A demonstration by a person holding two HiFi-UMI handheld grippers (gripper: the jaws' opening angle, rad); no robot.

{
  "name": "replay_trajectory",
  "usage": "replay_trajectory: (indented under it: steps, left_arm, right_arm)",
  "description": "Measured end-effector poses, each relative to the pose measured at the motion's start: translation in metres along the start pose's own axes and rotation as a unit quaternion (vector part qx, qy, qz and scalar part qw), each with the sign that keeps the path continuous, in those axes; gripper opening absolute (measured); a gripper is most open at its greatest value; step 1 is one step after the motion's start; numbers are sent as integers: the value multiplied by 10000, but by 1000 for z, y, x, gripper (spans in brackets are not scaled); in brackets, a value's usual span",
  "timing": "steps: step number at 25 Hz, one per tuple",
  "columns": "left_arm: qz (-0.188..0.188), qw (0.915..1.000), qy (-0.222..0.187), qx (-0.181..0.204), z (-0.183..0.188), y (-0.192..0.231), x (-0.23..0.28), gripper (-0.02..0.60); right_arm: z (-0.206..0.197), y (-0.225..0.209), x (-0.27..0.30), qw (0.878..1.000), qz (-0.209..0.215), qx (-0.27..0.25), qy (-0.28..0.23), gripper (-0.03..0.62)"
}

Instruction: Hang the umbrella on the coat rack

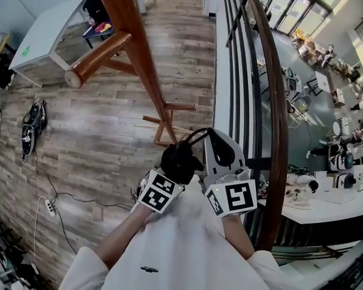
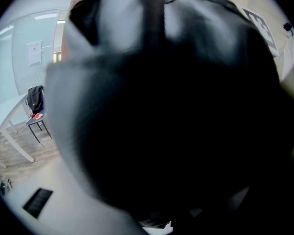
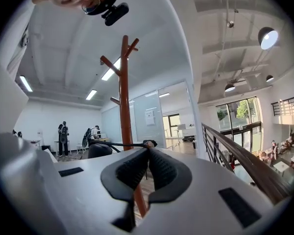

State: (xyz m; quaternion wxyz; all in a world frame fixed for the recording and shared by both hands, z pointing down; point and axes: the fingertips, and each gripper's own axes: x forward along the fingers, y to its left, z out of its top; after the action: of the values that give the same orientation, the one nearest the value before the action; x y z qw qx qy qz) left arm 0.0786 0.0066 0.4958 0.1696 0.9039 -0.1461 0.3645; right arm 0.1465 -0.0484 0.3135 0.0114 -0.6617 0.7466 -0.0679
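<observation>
The wooden coat rack [image 1: 144,65] slants across the head view, one peg [image 1: 95,60] sticking out left and its foot on the floor just ahead of my hands. My left gripper [image 1: 176,165] is shut on the folded black umbrella [image 1: 180,161], whose dark body [image 2: 176,121] fills the left gripper view and hides the jaws. My right gripper [image 1: 209,135] is shut on the umbrella's thin black strap [image 3: 127,144], pinched at the pad tips [image 3: 147,148]. The strap runs left to the umbrella [image 3: 99,151]. Behind it stands the rack's pole [image 3: 124,97] with upward pegs.
A railing with a brown handrail [image 1: 279,107] runs close on the right, with a lower floor beyond it. A white table [image 1: 45,35] and a chair with a black jacket [image 1: 97,9] stand far left. A power strip [image 1: 49,207] and cables lie on the wood floor. People [image 3: 63,137] stand far off.
</observation>
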Motion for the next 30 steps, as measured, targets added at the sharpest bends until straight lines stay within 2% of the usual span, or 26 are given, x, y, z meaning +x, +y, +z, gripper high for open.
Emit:
replay_trajectory:
  steps: [8,24,30]
  left_arm:
    - [126,9994,-85,-318,2,10,11,284]
    - [602,9948,-320,-751,27,27,31,284]
    - [669,9928,-349,-931,25,35,33,284]
  right_arm:
    - [-9,-3,22,9993,232,-143,249,37]
    - [-8,-20,52,9967,632,-267,423,37]
    - [-6,-16,63,9961,718,-264,446,37]
